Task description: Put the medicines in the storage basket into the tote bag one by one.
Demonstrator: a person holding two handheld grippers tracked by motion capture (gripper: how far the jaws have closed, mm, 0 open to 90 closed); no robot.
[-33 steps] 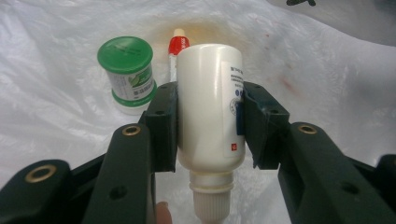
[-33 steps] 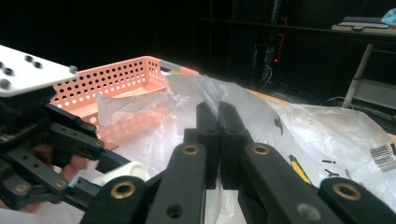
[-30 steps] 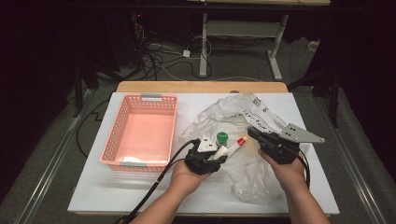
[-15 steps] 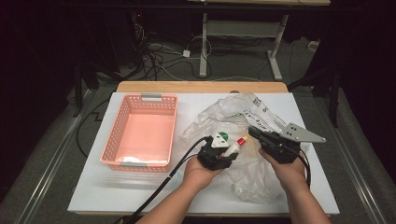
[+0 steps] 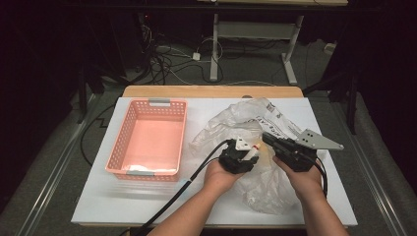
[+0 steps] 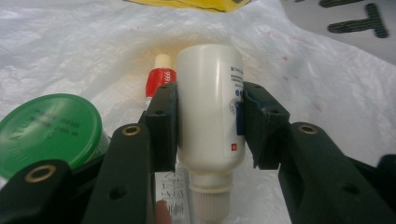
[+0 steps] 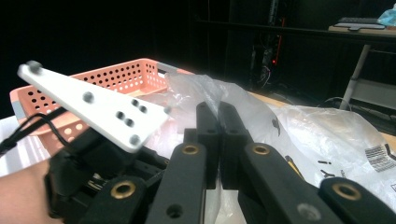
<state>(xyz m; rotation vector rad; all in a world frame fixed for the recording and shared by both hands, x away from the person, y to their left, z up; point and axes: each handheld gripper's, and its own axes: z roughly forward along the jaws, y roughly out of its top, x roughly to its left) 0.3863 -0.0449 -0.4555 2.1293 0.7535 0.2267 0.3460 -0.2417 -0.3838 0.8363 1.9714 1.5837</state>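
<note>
My left gripper (image 6: 208, 109) is shut on a white plastic bottle (image 6: 205, 84), whose cap points back toward the camera. In the high view the left gripper (image 5: 246, 150) sits at the mouth of a crumpled clear plastic bag (image 5: 246, 115). Inside the bag, a green-lidded jar (image 6: 49, 130) lies left of the bottle and a red tube (image 6: 159, 79) lies behind it. My right gripper (image 5: 269, 138) is just right of the left one. Its jaws (image 7: 217, 109) are pressed together on a fold of the plastic bag (image 7: 201, 86), holding it raised.
A pink perforated basket (image 5: 147, 103) stands on the left half of the white table top (image 5: 147, 206), with a small pale item at its near end. Black cables trail from both grippers toward the near edge. Beyond the table the floor is dark, with cables and table legs.
My left gripper has carried the white bottle to the right and slightly down, closer to my right gripper and into the bag's mouth. The right gripper has stayed still.
</note>
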